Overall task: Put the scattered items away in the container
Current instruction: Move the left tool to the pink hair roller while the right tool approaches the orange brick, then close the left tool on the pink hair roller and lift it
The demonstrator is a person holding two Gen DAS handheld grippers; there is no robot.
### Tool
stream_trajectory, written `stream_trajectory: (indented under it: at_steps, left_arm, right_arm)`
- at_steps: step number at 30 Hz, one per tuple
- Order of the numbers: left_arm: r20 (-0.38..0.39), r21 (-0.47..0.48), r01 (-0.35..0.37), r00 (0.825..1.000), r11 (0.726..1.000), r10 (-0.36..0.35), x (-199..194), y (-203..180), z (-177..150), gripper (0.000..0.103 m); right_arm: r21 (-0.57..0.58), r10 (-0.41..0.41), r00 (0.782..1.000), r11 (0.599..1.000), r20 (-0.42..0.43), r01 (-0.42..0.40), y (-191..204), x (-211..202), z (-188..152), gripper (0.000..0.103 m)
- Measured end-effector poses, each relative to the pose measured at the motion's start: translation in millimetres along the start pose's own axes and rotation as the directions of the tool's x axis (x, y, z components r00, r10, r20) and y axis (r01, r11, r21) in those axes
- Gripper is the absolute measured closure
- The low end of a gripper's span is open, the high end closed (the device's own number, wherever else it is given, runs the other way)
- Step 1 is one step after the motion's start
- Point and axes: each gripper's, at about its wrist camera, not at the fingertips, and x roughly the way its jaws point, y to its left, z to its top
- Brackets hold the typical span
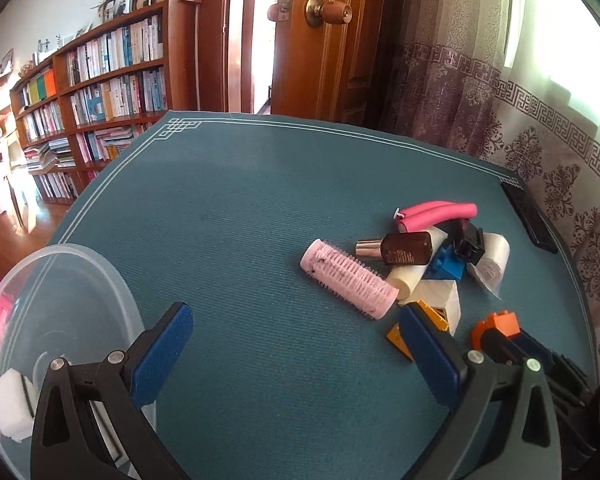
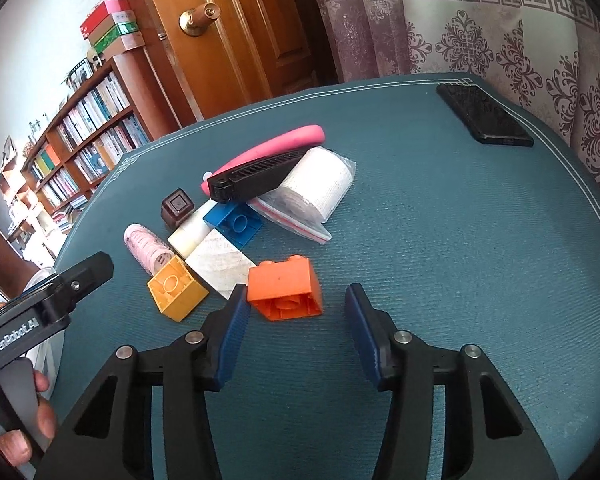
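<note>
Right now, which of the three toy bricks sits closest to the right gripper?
The orange brick, just ahead of the open right gripper. The yellow brick lies further left; the blue brick sits back in the pile.

Clear round container (image 1: 60, 304) at your near left; scattered items heaped right.
Pink hair roller (image 1: 350, 284), brown bottle (image 1: 404, 250), orange brick (image 2: 286, 288) and yellow brick (image 2: 176, 288) lie on their sides.

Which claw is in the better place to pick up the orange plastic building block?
Probably the right claw. It is open, and the orange plastic building block lies just ahead between its fingers. The left claw is open too, but faces bare mat; the block lies outside it.
</note>
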Motion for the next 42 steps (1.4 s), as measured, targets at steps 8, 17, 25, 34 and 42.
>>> stream_trajectory:
  at_steps: [8, 17, 25, 34, 42]
  left_arm:
    - [-0.039, -0.002, -0.022, 0.999, 1.000, 0.022, 30, -14, 7, 0.000]
    - [-0.056, -0.047, -0.001, 0.998, 0.999, -0.002, 42, -12, 12, 0.000]
    - [-0.060, -0.079, -0.022, 0.998, 0.997, 0.018, 32, 2, 9, 0.000]
    - [-0.095, -0.132, 0.007, 0.995, 0.991, -0.020, 46, -1, 19, 0.000]
    - [-0.069, -0.125, 0.001, 0.998, 0.992, -0.010, 57, -11, 21, 0.002]
  right_arm:
    - [-0.017, -0.001, 1.000, 1.000, 0.006, 0.001, 0, 1, -2, 0.051]
    - [-0.017, 0.001, 1.000, 1.000, 0.011, -0.001, -1, 1, -3, 0.051]
    - [-0.014, -0.002, 1.000, 1.000, 0.011, 0.002, -2, 1, -2, 0.051]
    - [-0.012, 0.000, 1.000, 1.000, 0.012, 0.000, -3, 1, -1, 0.051]
    - [-0.016, 0.009, 1.000, 1.000, 0.010, -0.009, -4, 1, 0, 0.064]
